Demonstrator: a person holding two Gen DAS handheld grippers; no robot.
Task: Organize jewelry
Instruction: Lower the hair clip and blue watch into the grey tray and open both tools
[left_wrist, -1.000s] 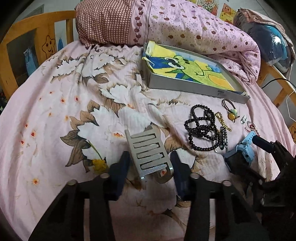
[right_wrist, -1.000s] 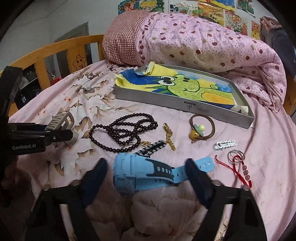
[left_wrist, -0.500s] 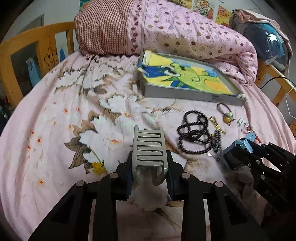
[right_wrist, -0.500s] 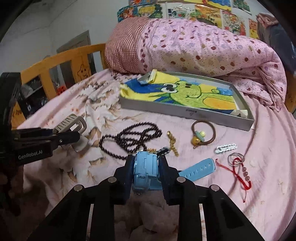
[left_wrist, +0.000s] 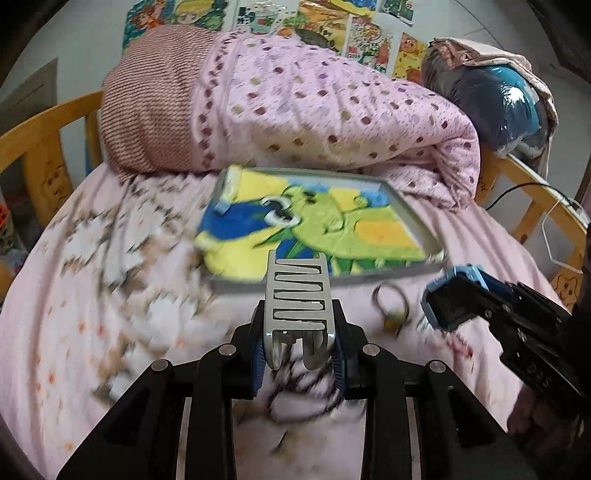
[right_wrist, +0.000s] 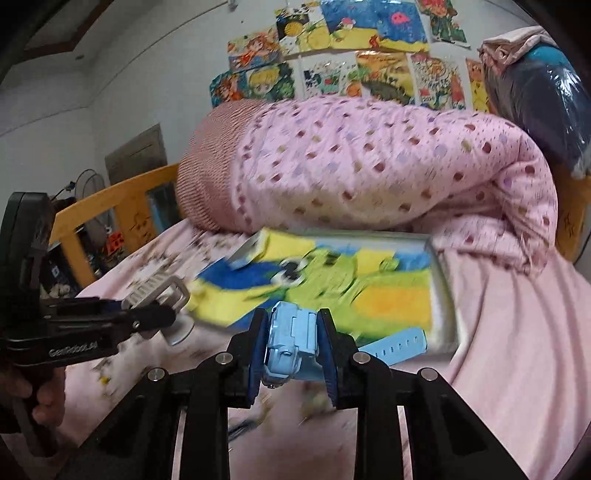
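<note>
Both views are evenly lit by soft, fairly bright indoor light with no clear single source. Shadows are faint. Glare shows only on the shiny dark plastic bag (left_wrist: 517, 110) at the upper right of both frames. Motion blur smears the flowered bedsheet (left_wrist: 110, 277) at the left and the colourful towel (right_wrist: 332, 288) in the tray, worst in the right wrist view. The hair clip (left_wrist: 297, 295) and the blue watch (right_wrist: 291, 339), low in the centre, stay sharp. Fisheye distortion bends the wooden bed rail (left_wrist: 44, 125) and the wall posters (right_wrist: 332, 66), and the corners fall to black.
</note>
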